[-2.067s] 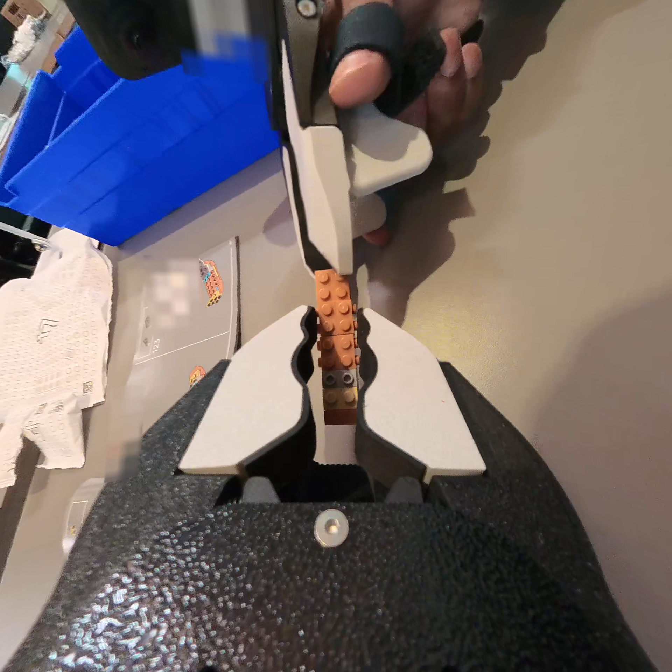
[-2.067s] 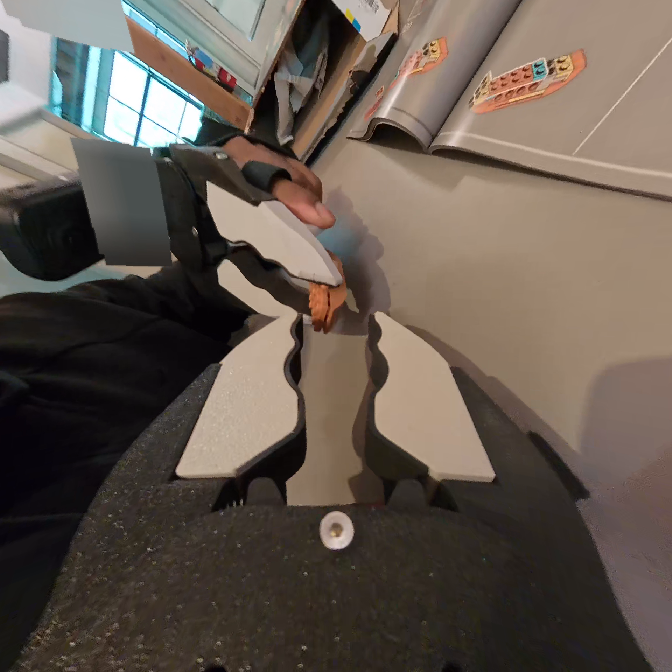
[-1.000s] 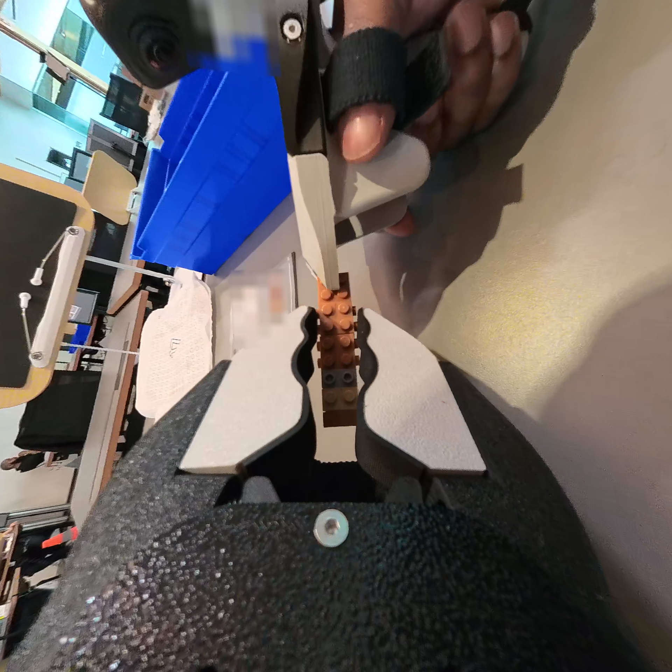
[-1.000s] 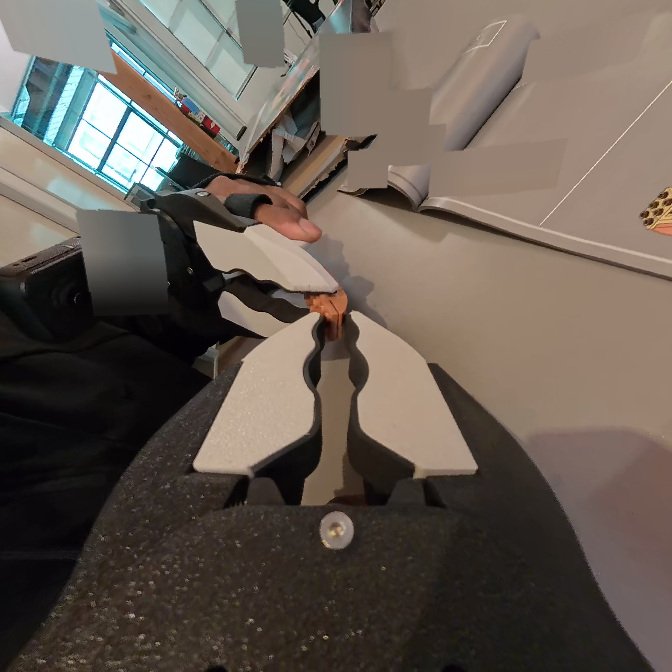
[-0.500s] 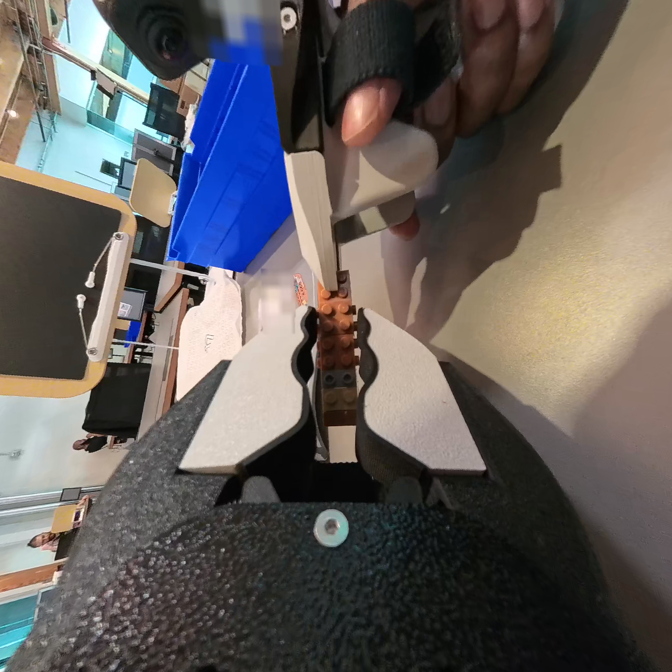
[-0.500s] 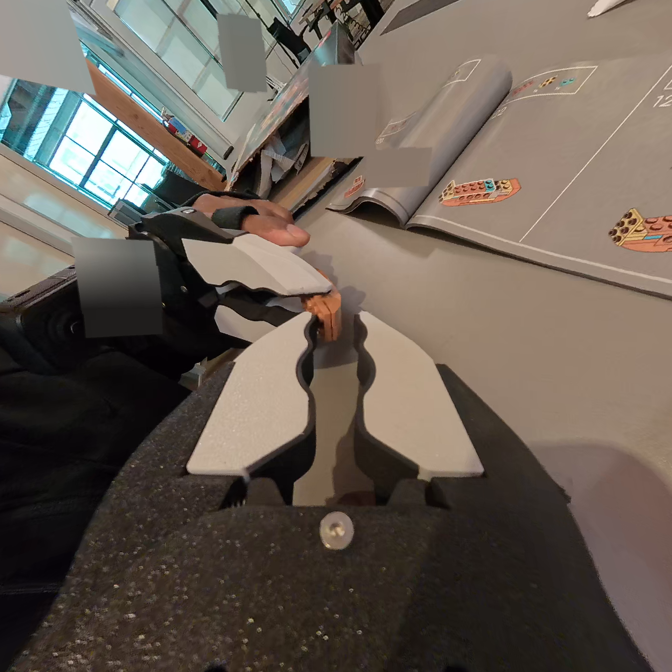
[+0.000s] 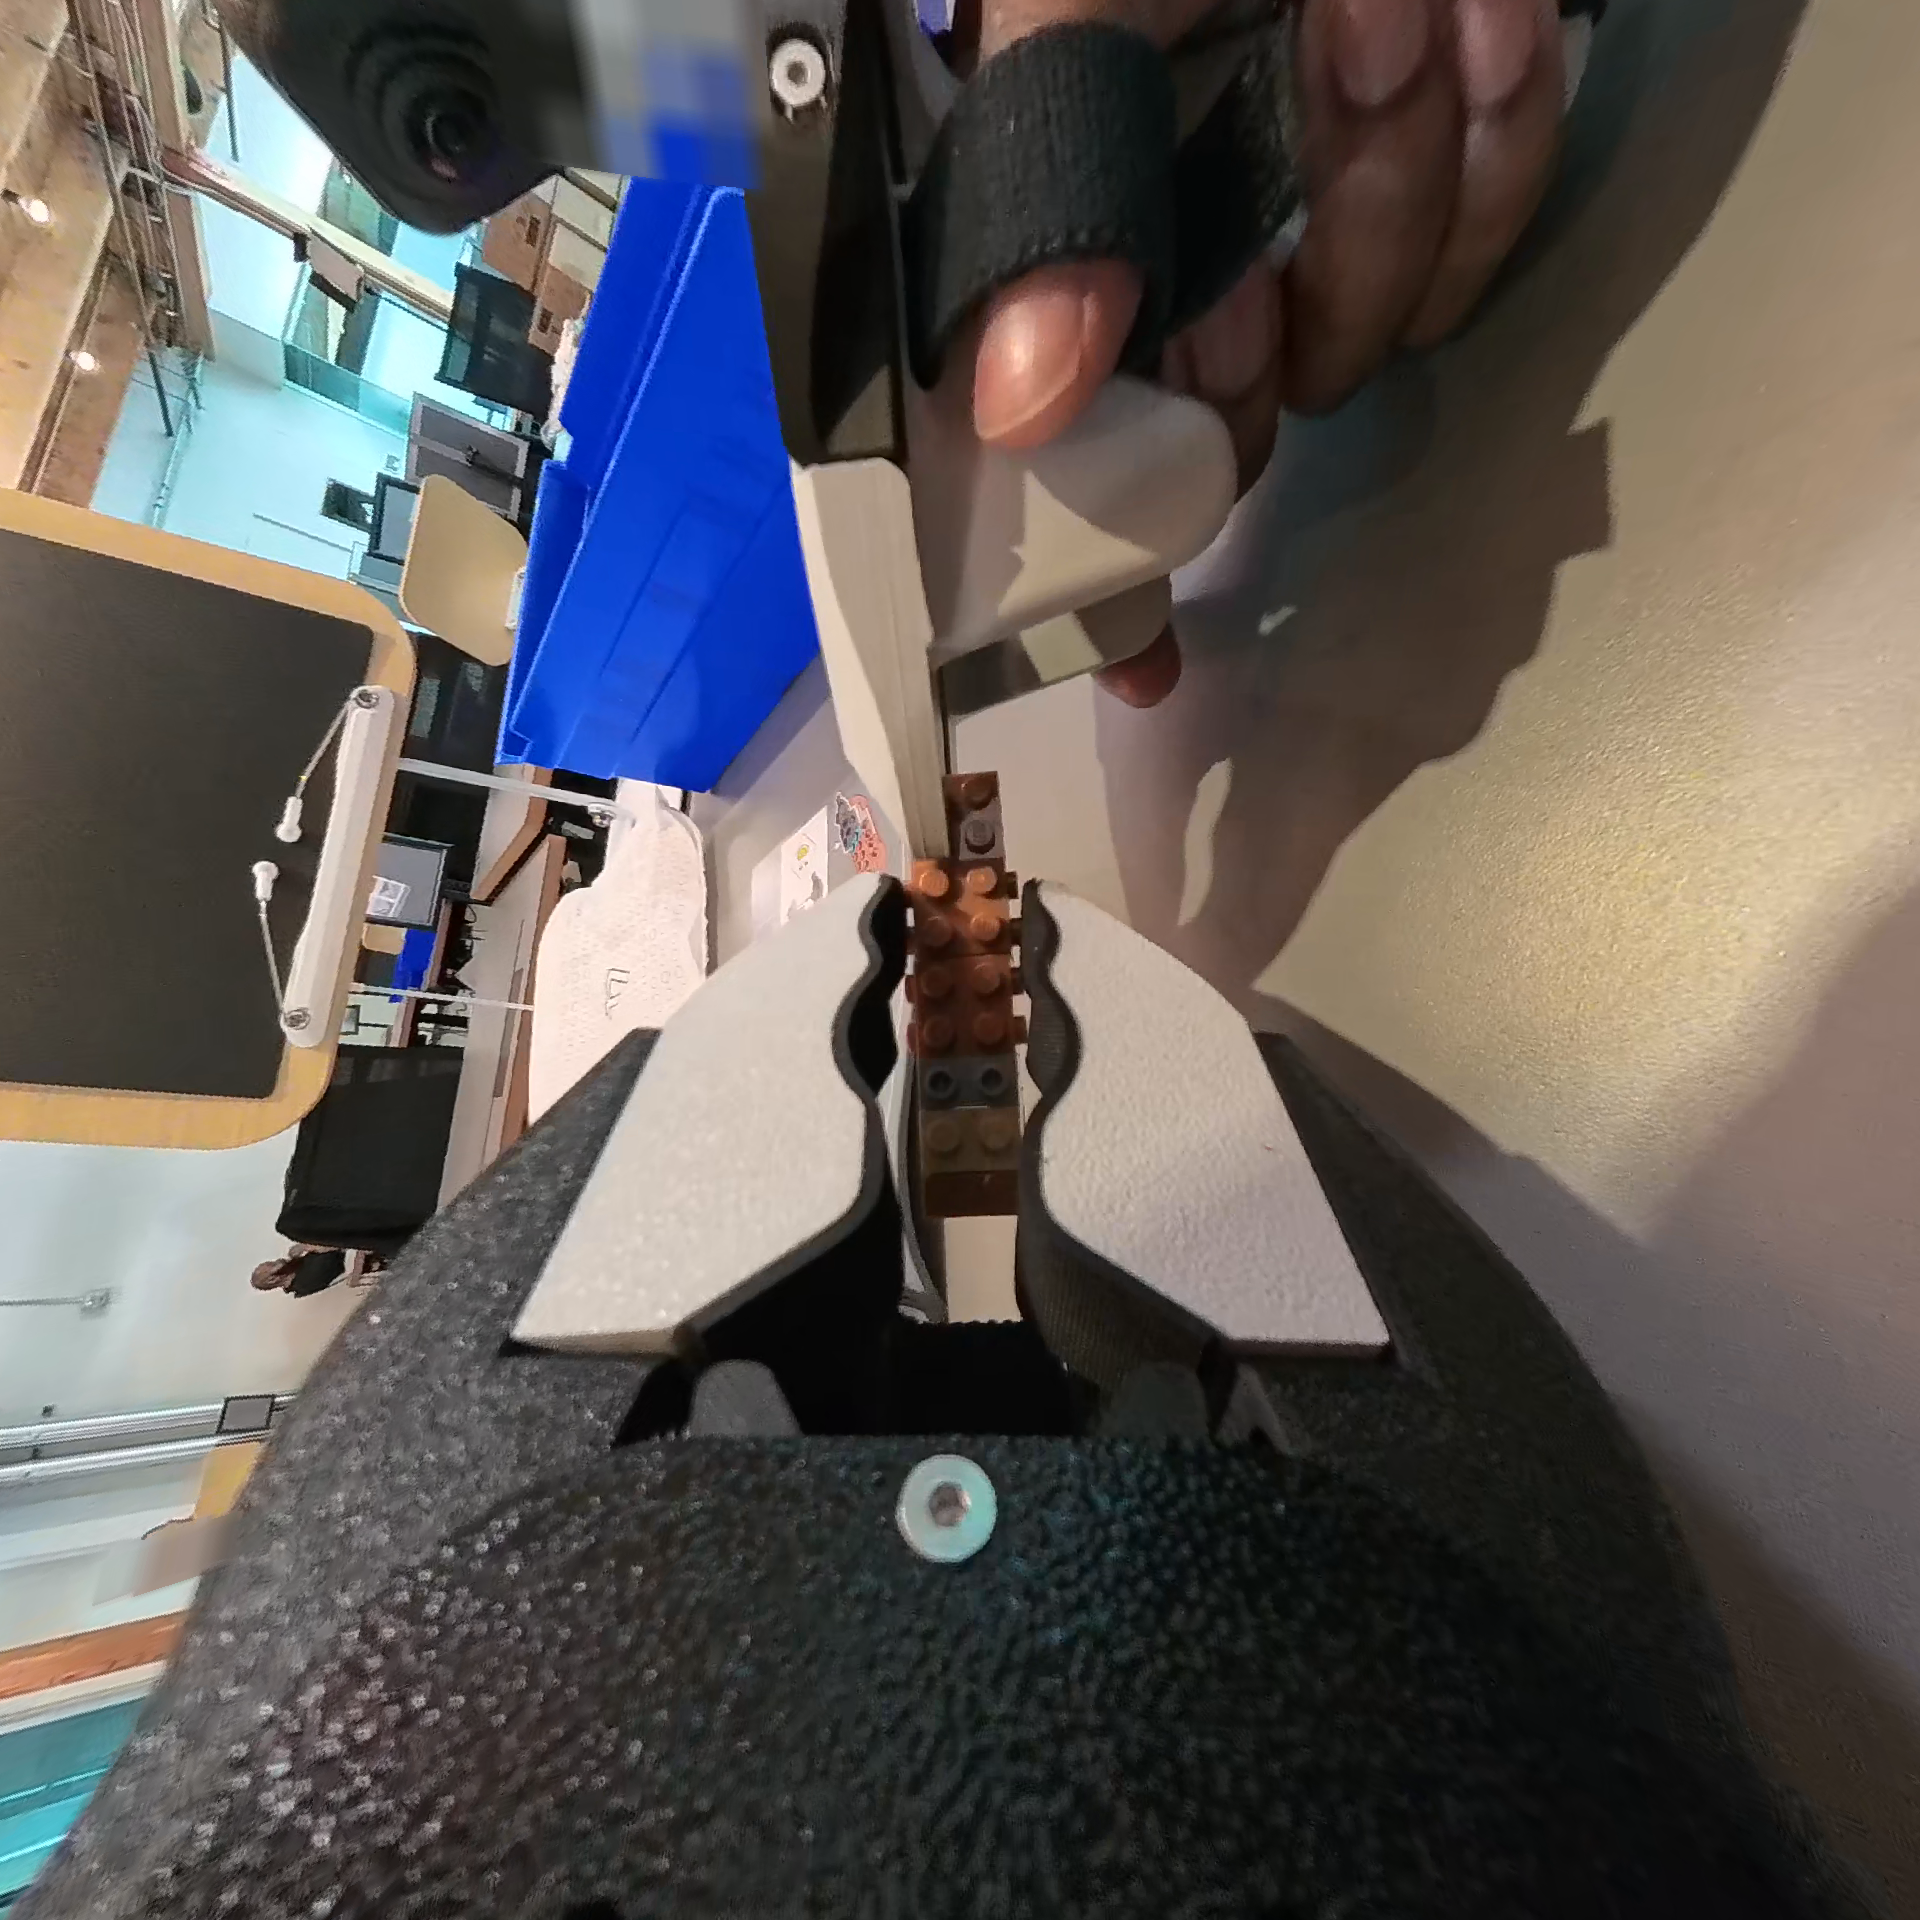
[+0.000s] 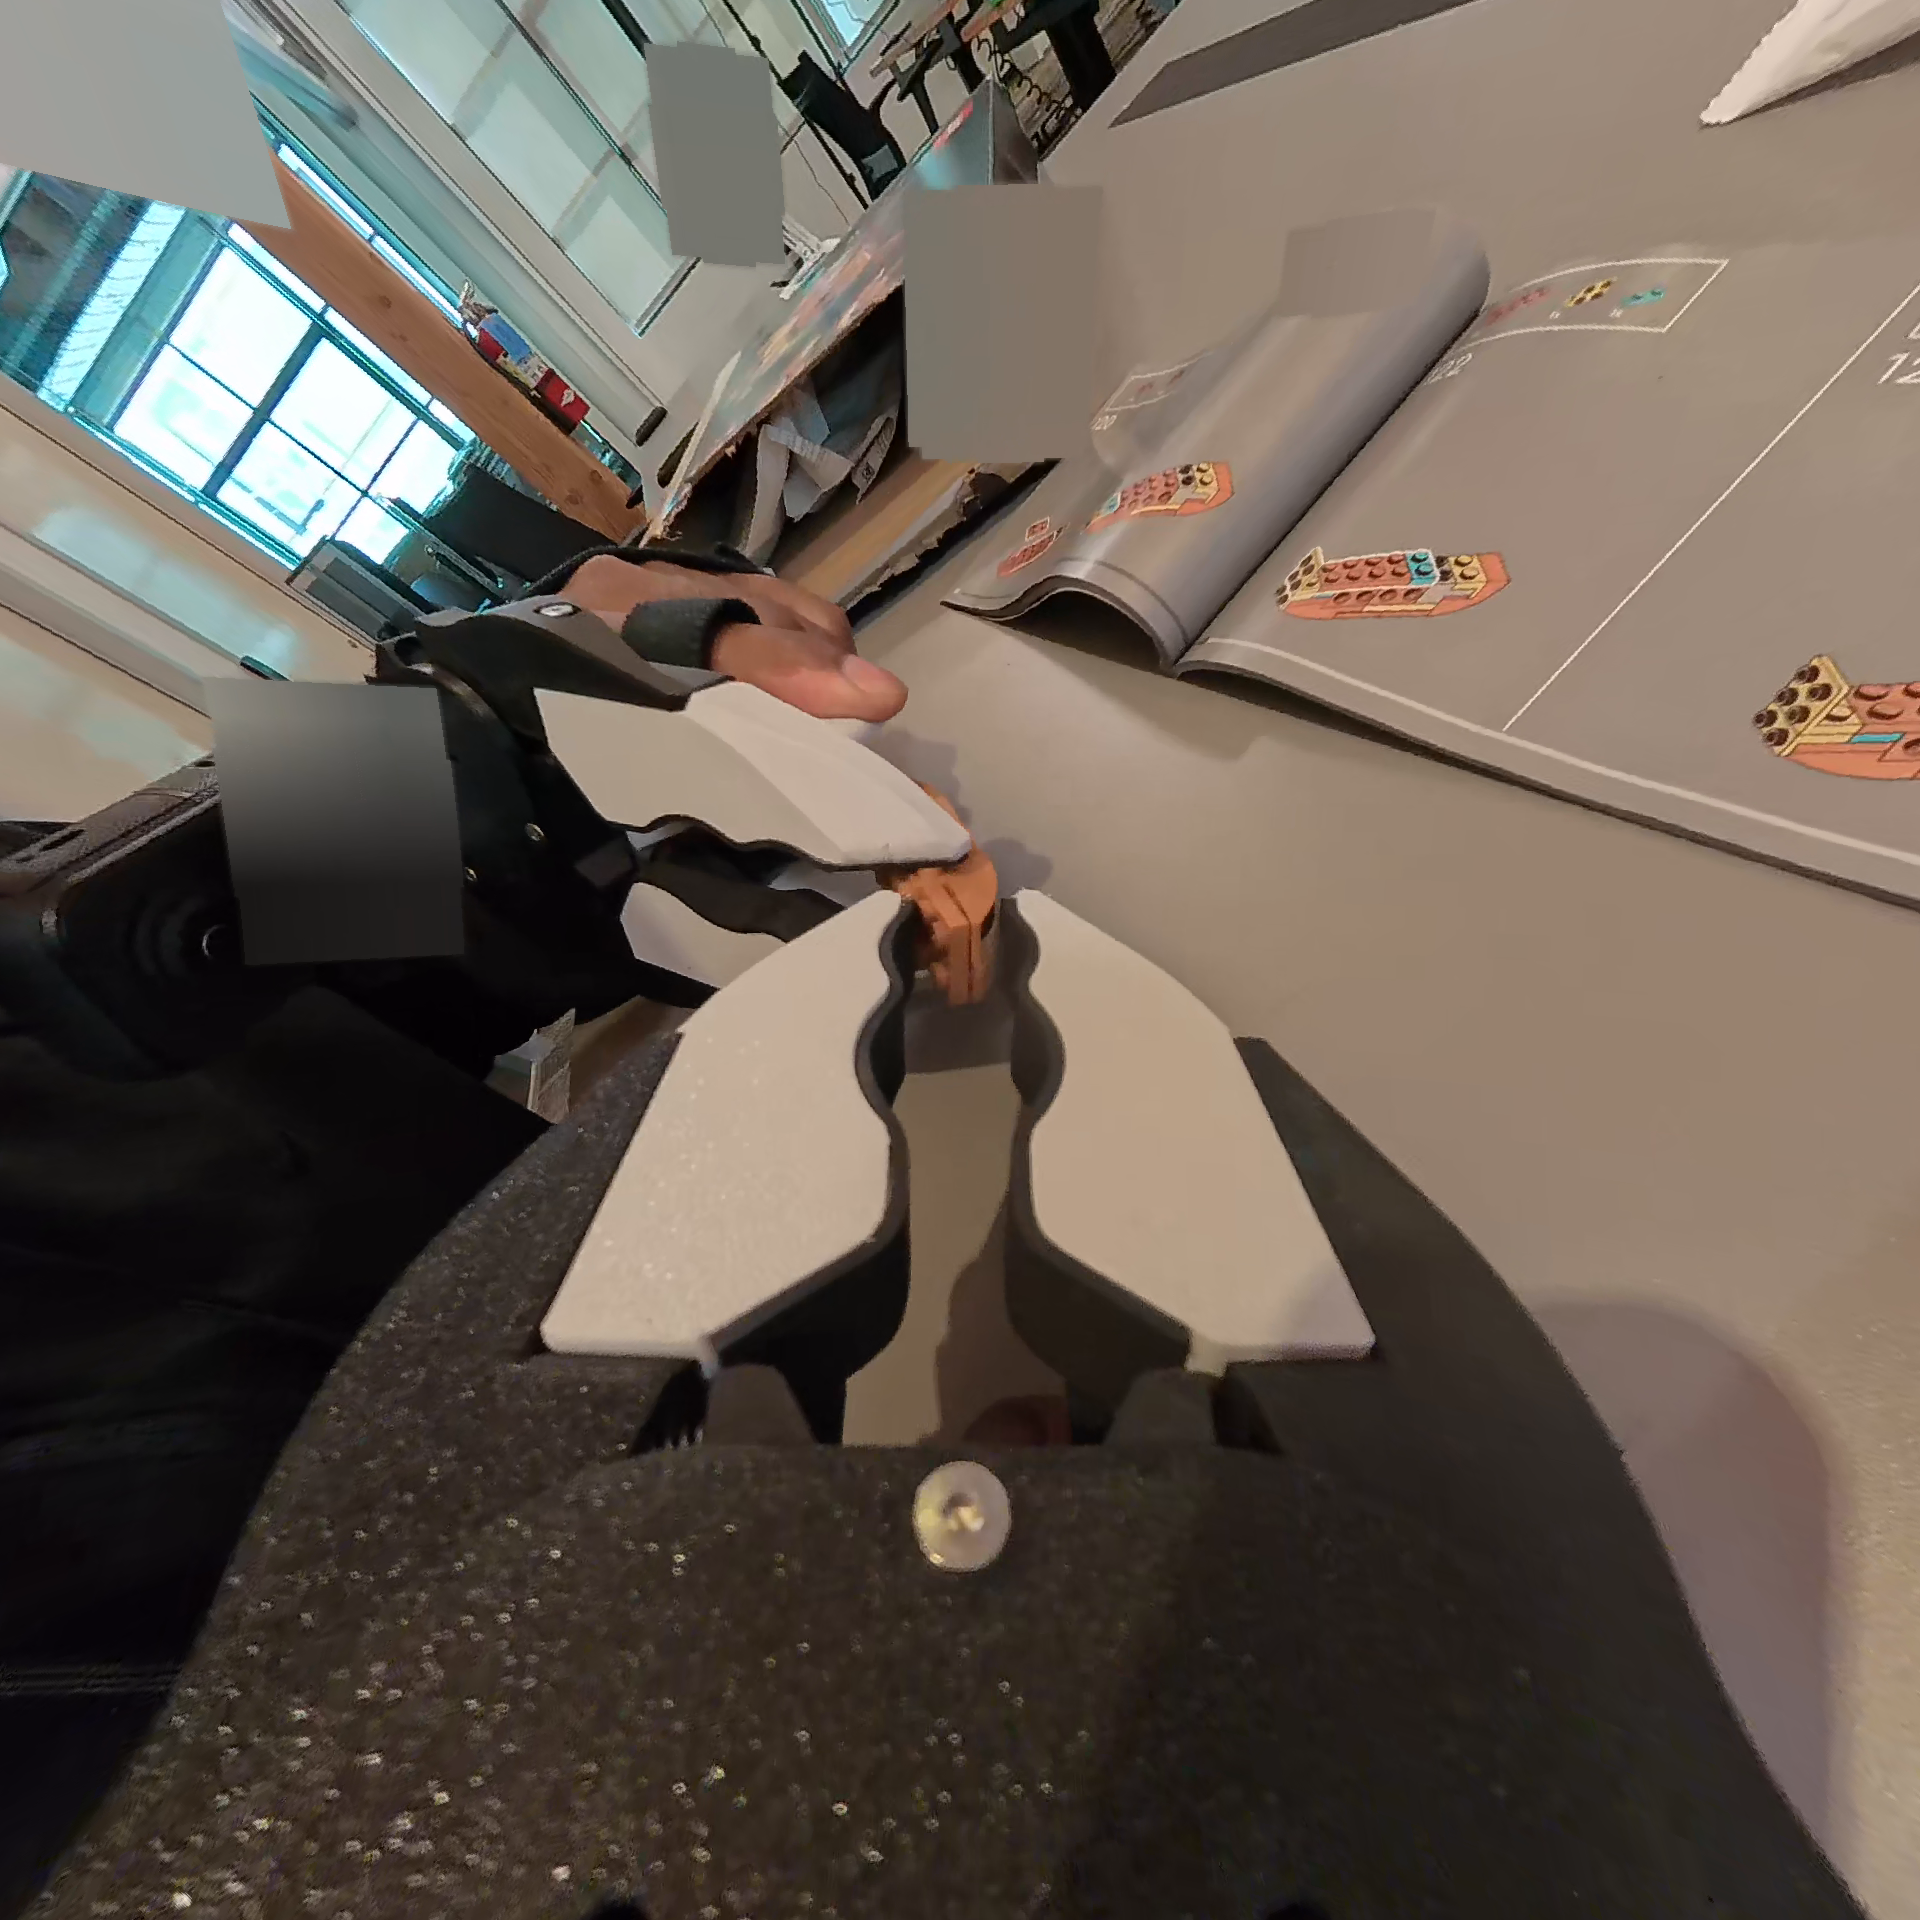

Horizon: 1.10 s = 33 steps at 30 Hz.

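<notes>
Surroundings: blue bins (image 7: 665,499) at 11 o'clock, open instruction booklet (image 8: 1558,540) at 2 o'clock | left gripper (image 7: 961,935) clamps brown-orange studded brick strip (image 7: 966,997) | right gripper (image 8: 956,935) narrow around strip's end, contact unclear.

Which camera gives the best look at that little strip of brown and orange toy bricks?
The left wrist view: the brick strip lies lengthwise between the left claw's pads, studs facing the camera. The right wrist view shows only its orange end, edge-on at the right claw.

Desk (image 8: 1351,987): grey, matte surface.
On it: open instruction booklet (image 8: 1558,540), blue bins (image 7: 665,540), white paper towel (image 7: 623,966).
</notes>
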{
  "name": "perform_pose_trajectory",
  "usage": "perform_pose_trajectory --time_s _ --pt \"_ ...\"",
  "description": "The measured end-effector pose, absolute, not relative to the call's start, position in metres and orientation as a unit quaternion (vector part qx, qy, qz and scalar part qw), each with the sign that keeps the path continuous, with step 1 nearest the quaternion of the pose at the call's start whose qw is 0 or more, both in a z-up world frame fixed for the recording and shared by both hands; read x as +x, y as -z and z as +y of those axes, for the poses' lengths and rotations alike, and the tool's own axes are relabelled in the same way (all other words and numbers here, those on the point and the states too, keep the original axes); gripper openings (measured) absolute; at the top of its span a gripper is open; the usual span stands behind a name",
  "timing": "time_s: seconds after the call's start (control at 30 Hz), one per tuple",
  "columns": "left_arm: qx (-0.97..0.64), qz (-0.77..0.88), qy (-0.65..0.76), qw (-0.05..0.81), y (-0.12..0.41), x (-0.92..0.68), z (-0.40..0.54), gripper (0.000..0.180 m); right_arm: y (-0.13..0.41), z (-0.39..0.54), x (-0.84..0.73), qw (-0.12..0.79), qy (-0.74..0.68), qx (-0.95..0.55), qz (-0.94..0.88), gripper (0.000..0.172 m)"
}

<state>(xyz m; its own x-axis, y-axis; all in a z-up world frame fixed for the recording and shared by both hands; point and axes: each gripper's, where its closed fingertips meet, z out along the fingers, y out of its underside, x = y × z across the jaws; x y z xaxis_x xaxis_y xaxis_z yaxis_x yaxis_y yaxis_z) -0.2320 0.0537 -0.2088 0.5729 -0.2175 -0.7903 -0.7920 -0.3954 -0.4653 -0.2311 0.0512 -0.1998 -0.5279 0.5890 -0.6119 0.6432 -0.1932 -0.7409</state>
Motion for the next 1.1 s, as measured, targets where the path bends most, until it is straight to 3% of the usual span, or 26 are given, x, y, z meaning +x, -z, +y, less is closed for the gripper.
perform_pose_trajectory --time_s 1.1 --pt "-0.736 0.330 -0.356 0.473 0.191 -0.229 0.052 0.020 0.184 0.050 -0.229 -0.040 0.630 0.434 0.642 0.012"
